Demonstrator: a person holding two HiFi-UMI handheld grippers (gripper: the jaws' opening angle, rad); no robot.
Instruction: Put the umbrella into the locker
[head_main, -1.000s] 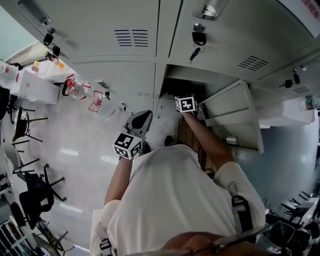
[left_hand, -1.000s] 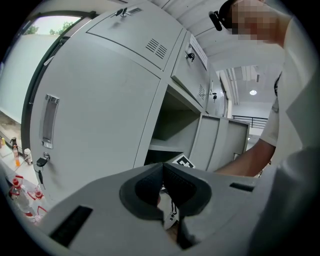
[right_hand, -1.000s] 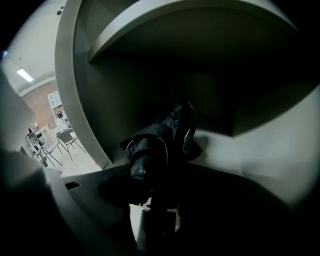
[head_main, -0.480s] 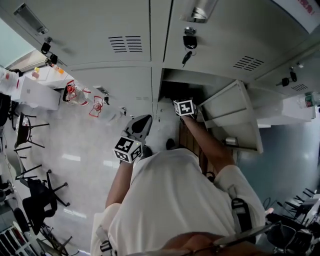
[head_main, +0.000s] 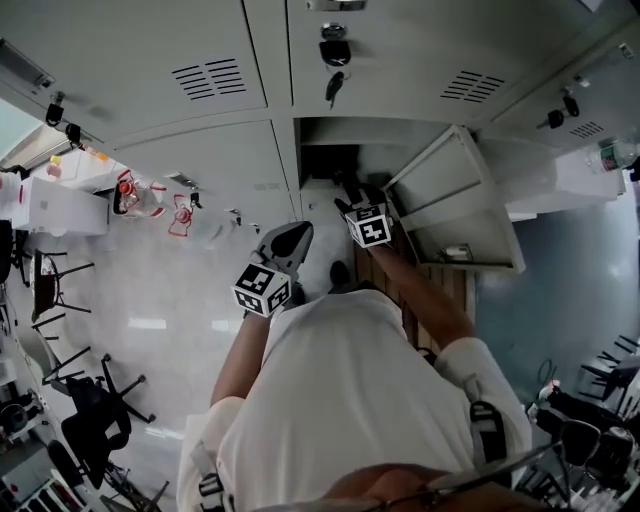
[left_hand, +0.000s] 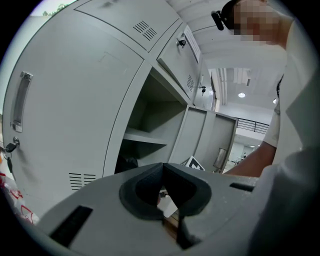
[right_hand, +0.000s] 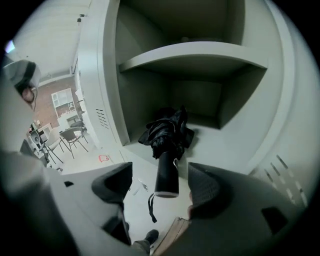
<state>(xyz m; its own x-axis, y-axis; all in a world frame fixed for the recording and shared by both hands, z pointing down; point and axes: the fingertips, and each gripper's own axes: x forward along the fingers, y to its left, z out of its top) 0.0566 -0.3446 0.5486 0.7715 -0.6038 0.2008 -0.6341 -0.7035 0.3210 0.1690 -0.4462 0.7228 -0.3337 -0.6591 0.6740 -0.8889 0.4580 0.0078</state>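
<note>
Folded black umbrella (right_hand: 167, 134) lies on the floor of the locker's (right_hand: 107, 75) lower compartment, handle poking outward. Right tool (right_hand: 159, 181) just been opening: jaws spread wide either side of handle, not touching. Left tool (left_hand: 162, 187) apparently pressed together, empty.

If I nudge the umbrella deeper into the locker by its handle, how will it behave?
It would probably slide as one piece: the umbrella looks folded, with a stiff, straight handle. Its loose, crumpled fabric may drag or bunch on the locker floor. The round handle seems to overhang the edge, so it might roll or tip out.
</note>
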